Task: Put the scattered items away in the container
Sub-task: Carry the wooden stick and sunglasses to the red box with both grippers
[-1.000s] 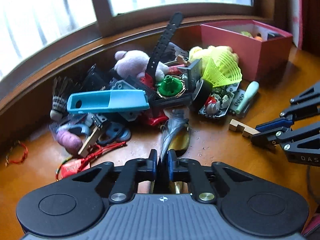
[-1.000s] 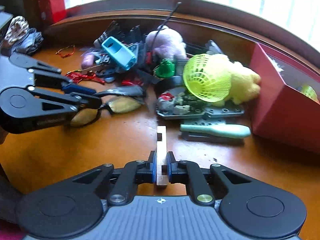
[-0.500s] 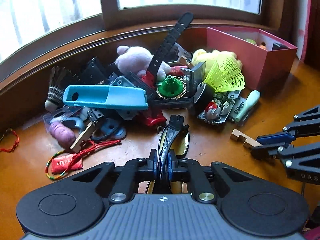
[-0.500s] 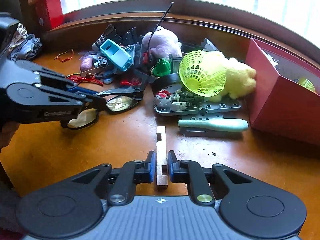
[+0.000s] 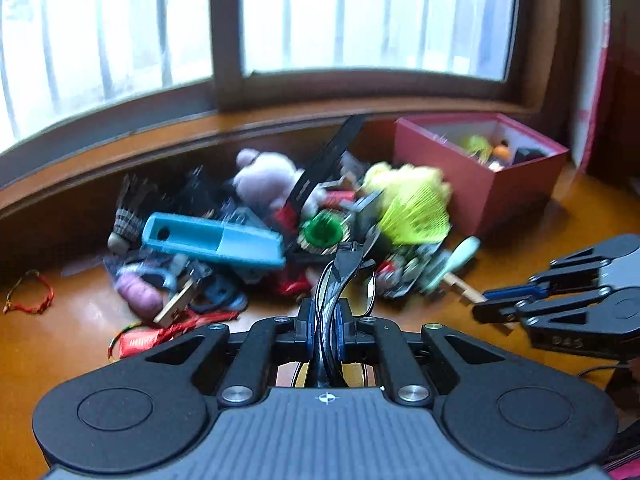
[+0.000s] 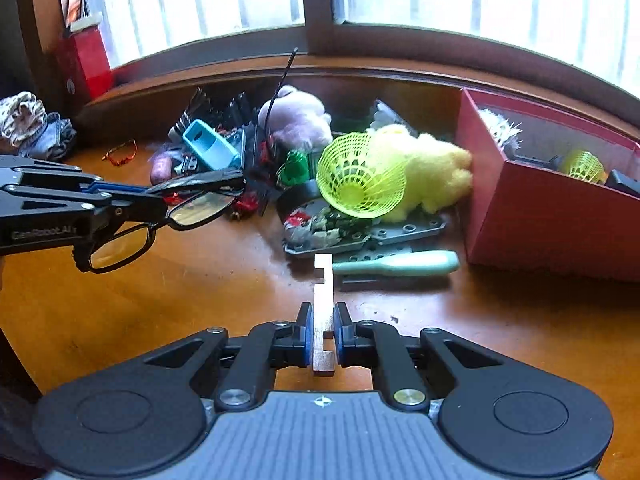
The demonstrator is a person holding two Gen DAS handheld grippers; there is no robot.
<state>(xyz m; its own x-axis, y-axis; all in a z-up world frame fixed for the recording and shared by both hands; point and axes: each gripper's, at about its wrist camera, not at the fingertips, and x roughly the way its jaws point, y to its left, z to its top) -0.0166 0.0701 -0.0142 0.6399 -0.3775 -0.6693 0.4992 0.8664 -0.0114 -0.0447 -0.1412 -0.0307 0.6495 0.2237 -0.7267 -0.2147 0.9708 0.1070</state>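
Note:
My left gripper (image 5: 324, 322) is shut on black-framed glasses (image 5: 340, 276), held in the air above the wooden surface; the right wrist view shows those glasses (image 6: 176, 212) hanging from it at left. My right gripper (image 6: 323, 330) is shut on a notched pale wooden block (image 6: 323, 300), lifted off the surface. The red box (image 6: 552, 208) stands at the right, with a yellow mesh shuttlecock (image 6: 582, 166) and other small things inside. A pile of scattered items lies by the sill: a blue plastic case (image 5: 212, 242), a pink plush (image 5: 264, 178), a yellow plush (image 6: 432, 168).
A mint-handled tool (image 6: 400, 264) and grey studded plates (image 6: 400, 230) lie just ahead of the right gripper. A red tag on a cord (image 5: 140, 340) and a red bracelet (image 5: 28, 296) lie at left. Crumpled cloth (image 6: 32, 124) sits at far left.
Both grippers have risen, the left lifting the glasses off the surface and the right lifting the wooden block. The left view is now blurred by motion.

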